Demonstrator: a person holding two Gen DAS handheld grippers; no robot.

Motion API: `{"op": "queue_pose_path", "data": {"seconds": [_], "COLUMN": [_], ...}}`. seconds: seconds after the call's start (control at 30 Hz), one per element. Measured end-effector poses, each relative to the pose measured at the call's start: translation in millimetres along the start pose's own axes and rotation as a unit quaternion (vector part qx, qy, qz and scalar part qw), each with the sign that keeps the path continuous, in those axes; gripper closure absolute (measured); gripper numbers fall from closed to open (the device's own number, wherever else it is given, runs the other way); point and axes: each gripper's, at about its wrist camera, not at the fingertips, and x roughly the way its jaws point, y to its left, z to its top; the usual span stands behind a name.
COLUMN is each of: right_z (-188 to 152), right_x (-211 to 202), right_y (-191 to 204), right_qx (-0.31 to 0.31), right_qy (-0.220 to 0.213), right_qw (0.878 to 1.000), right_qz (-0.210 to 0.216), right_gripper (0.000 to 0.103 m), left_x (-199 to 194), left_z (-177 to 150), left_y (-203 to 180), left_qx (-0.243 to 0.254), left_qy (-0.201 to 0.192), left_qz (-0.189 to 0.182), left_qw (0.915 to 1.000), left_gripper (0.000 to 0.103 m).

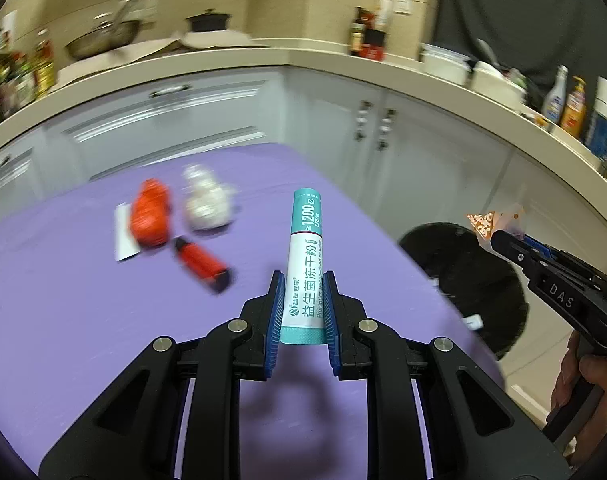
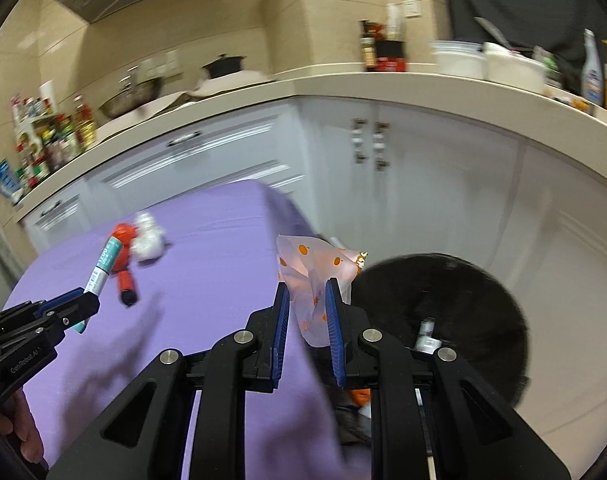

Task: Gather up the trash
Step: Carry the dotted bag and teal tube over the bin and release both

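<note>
A: Right, what does the left gripper (image 1: 303, 276) have?

B: Its blue fingers (image 1: 277, 300) are pinching a teal and white powder sachet (image 1: 306, 256), which stands up out of them in the middle of the left wrist view, lifted above the purple bench (image 1: 63, 300).

A: And the right gripper (image 2: 307, 286)?

B: Its fingers (image 2: 330, 304) are pinching a clear wrapper with orange dots (image 2: 313, 276), crumpled, in the centre of the right wrist view. It sits over the bench's right edge, beside the black bin (image 2: 455, 312) at lower right.

A: Anything inside the bin?

B: A small white item shows in there; too blurred to say what.

A: What lies on the bench?

B: In the left wrist view, left of centre: a crumpled red wrapper (image 1: 150, 216) lying on a white slip of paper (image 1: 123, 236), a crumpled white tissue (image 1: 207, 204) just beside it to the right, and a red and black marker-like stick (image 1: 201, 264) just below them. All are blurred.

A: Are the two grippers close?

B: Well apart; the right one shows at the right edge of the left wrist view, with a hand (image 1: 583, 380) under it.
</note>
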Motion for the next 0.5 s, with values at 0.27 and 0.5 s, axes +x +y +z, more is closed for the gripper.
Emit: {"op": "queue_pose_path", "data": {"seconds": [0.27,0.5], "right_z": [-3,-6], "right_x": [-19,-20], "right_y": [-50,-74], "right_qx": [0.032,0.042], "right_qy": [-0.015,-0.022], "right_qw": [0.998,0.996], "right_qz": [-0.052,-0.073], "right_gripper": [0.084,0.084], "left_x": [18,37], "left_z": [10,17], "left_y": [-63,-108], "left_qx": [0.045,0.074], "left_qy": [-0.003,-0.005], "left_qz": [-0.048,-0.068], "left_qw": [0.9978,0.9949], "left_gripper": [0.084,0.084]}}
